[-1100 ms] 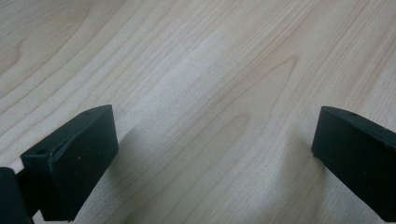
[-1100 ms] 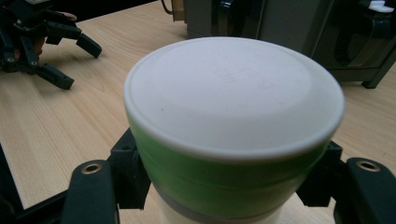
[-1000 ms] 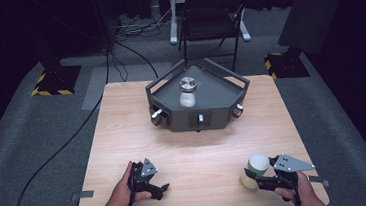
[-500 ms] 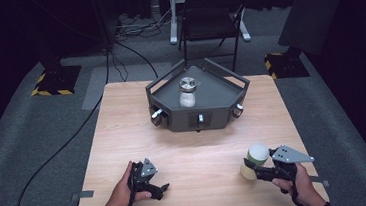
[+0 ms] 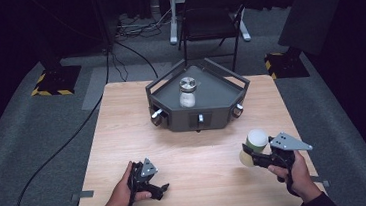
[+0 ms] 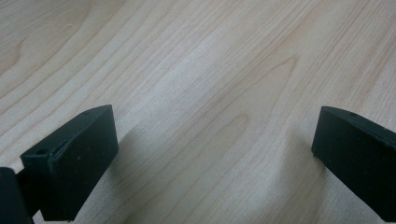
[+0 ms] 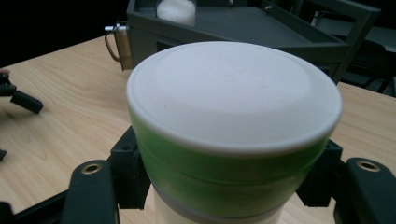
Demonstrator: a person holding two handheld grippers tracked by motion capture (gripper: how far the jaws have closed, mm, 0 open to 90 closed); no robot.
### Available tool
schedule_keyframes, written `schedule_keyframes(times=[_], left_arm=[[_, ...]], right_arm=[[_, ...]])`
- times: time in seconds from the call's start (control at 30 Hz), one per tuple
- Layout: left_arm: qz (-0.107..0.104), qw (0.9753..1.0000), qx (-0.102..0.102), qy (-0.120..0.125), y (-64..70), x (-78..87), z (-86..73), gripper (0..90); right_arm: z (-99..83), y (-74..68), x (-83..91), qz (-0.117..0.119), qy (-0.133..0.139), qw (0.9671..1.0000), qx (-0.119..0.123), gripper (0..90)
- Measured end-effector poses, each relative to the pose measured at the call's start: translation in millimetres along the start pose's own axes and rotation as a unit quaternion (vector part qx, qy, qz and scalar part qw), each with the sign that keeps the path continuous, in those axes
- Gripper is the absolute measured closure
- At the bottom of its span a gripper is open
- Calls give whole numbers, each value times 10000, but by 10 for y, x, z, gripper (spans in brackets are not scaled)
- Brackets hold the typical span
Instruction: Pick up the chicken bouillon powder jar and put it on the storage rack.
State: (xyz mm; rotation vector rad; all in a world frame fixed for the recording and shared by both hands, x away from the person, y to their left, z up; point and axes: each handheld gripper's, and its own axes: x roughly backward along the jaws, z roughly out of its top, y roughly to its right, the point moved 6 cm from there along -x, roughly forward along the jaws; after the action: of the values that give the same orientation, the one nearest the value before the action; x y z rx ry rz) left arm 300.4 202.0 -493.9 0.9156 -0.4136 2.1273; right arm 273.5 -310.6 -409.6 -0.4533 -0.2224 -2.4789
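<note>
The wooden counter (image 5: 195, 147) carries everything, with a dark chair (image 5: 211, 17) standing on the grey floor beyond its far edge. On the far half of the counter sits a dark grey tray (image 5: 172, 116) with angled corners, raised rails and small knobs on its front faces. Inside the tray stands a clear jar (image 5: 187, 92) with a metal lid, upright and holding something white; the right gripper view shows its lower part (image 7: 176, 10) at the top edge.

Near the front right corner of the counter, the person's right hand (image 5: 292, 173) holds the right gripper (image 5: 251, 152), whose jaws pinch a cup (image 5: 253, 146) with a white lid, a green band and a pale body. In the high view the cup is tilted, its lid leaning toward the tray, and it is well apart from the tray. In the right gripper view the cup (image 7: 233, 126) sits between the two black jaws, which press its sides just below the green band.

Near the front left, the left hand (image 5: 126, 191) holds the left gripper (image 5: 158, 190) low over the counter. In the left gripper view its jaws are spread wide over bare wood (image 6: 210, 84), with nothing between them.
</note>
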Motion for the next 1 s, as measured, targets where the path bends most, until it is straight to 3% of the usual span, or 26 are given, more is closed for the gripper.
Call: schedule_keyframes(times=[0.77,1.0], left_arm=[[0,10000,-1,-1,0,0,0,0],[1,10000,-3,0,0,0,0,0]], right_arm=[[732,1,-265,-172,168,9996,148,337],[920,-25,-331,-224,89,9996,165,336]])
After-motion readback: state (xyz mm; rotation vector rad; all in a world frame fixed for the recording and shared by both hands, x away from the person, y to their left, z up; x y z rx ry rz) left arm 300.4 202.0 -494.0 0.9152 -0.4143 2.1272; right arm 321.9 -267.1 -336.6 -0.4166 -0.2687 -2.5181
